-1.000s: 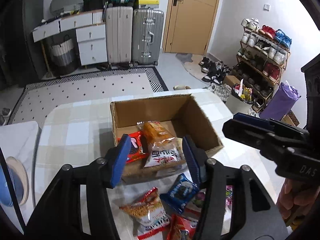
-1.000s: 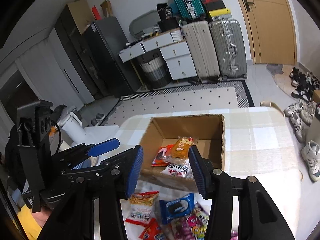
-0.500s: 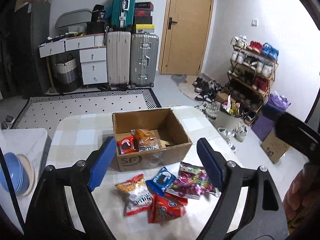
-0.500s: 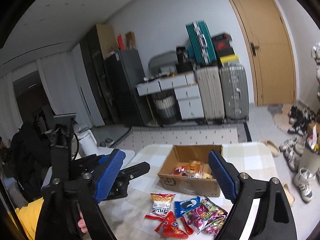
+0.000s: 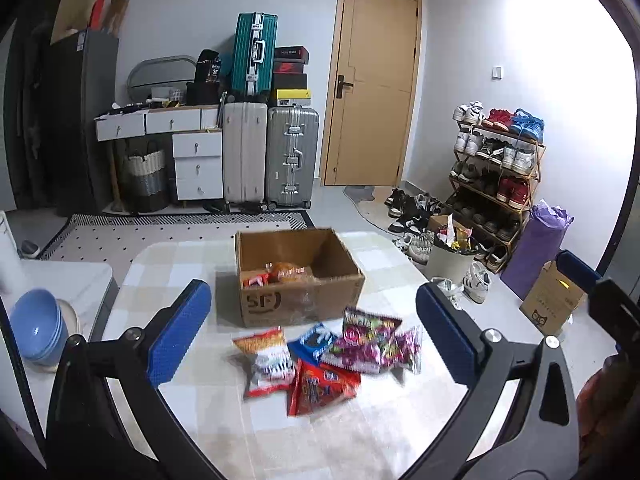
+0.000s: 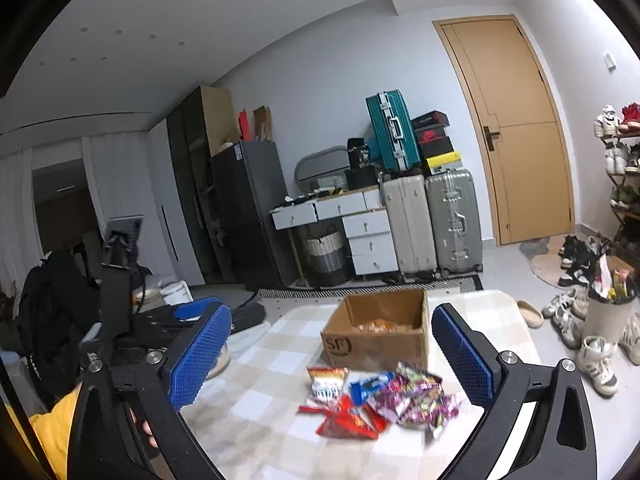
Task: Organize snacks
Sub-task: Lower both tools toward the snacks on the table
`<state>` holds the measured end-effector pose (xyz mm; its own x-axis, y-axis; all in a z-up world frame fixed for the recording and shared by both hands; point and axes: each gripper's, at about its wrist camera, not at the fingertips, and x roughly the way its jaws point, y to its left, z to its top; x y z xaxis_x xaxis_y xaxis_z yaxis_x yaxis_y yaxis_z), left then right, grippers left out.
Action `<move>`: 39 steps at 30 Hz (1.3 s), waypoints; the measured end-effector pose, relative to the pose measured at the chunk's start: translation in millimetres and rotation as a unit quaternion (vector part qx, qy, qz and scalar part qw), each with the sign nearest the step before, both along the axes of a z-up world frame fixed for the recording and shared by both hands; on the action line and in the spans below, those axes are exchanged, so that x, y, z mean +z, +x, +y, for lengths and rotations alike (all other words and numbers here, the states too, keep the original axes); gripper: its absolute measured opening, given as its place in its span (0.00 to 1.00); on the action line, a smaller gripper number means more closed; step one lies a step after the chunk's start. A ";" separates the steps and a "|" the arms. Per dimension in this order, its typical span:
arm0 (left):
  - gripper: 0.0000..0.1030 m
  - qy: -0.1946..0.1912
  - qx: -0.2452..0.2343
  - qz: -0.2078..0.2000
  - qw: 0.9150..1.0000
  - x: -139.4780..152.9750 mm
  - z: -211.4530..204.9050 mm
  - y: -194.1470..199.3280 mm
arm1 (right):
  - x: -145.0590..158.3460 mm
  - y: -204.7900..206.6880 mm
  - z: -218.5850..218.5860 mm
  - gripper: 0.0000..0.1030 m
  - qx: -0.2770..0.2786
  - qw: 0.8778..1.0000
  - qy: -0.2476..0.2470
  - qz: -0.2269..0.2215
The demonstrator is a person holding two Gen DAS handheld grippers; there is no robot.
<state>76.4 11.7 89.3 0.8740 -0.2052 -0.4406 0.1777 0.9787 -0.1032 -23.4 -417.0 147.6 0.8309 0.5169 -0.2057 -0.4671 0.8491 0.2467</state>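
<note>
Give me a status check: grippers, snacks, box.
Left gripper open, empty. Right gripper open, empty. Some snacks in the box; loose packets on the table in front of it. Nothing blocking them.

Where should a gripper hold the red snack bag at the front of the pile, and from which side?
Probably grip the red snack bag at its near edge, coming from above on the table's front side. It lies flat, and the blue packet and purple packets crowd its far side.

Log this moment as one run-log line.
left gripper: open, empty | right gripper: open, empty | cardboard box: some snacks inside | snack packets: loose on table, before box
</note>
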 end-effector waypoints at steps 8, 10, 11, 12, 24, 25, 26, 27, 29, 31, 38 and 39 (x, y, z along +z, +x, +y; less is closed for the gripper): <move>0.99 -0.036 0.006 0.053 0.998 -67.2 15.6 -37.9 | -55.0 -17.3 -12.0 0.99 -0.013 0.999 0.009 0.028; 0.99 -0.036 0.009 0.071 0.997 -89.2 17.8 -37.8 | -67.2 -15.6 -11.7 0.99 -0.004 0.999 0.014 0.037; 0.99 -0.038 0.012 0.079 0.996 -100.9 19.7 -38.1 | -75.3 -15.5 -10.3 0.99 0.004 0.999 0.011 0.045; 0.99 -0.040 0.013 0.087 0.995 -112.8 19.8 -36.3 | -81.9 -15.7 -8.4 0.99 0.004 0.999 0.006 0.051; 0.99 -0.045 0.015 0.158 0.986 -185.3 16.0 -3.4 | -112.0 1.8 8.3 0.99 0.020 0.996 0.003 0.089; 0.99 -0.042 0.012 0.160 0.986 -188.2 13.3 0.0 | -113.7 3.2 8.9 0.99 0.022 0.996 0.002 0.091; 0.99 -0.040 0.012 0.161 0.986 -188.8 11.2 4.2 | -115.8 6.8 10.6 0.99 0.023 0.995 0.002 0.094; 0.99 -0.039 0.012 0.163 0.986 -187.2 9.4 8.1 | -118.1 8.1 11.1 0.99 0.023 0.995 0.002 0.097; 0.99 -0.036 0.010 0.174 0.984 -192.0 3.5 22.6 | -124.5 12.5 10.2 0.99 0.025 0.994 0.006 0.104; 0.99 -0.036 0.009 0.181 0.983 -196.4 -1.1 38.3 | -129.1 16.1 7.9 0.99 0.023 0.994 0.007 0.108; 0.99 -0.064 0.023 0.222 0.973 -219.7 -14.7 96.6 | -144.6 26.1 -9.1 0.99 0.014 0.992 0.019 0.127; 0.99 -0.070 0.025 0.230 0.970 -224.0 -16.4 103.5 | -146.5 28.8 -11.3 0.99 0.013 0.991 0.022 0.131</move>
<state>179.8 -4.7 -134.7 0.6014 -0.2539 -0.7575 0.0338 0.9554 -0.2935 5.4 -428.2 1.1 0.7385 0.5497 -0.3903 -0.4030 0.8241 0.3982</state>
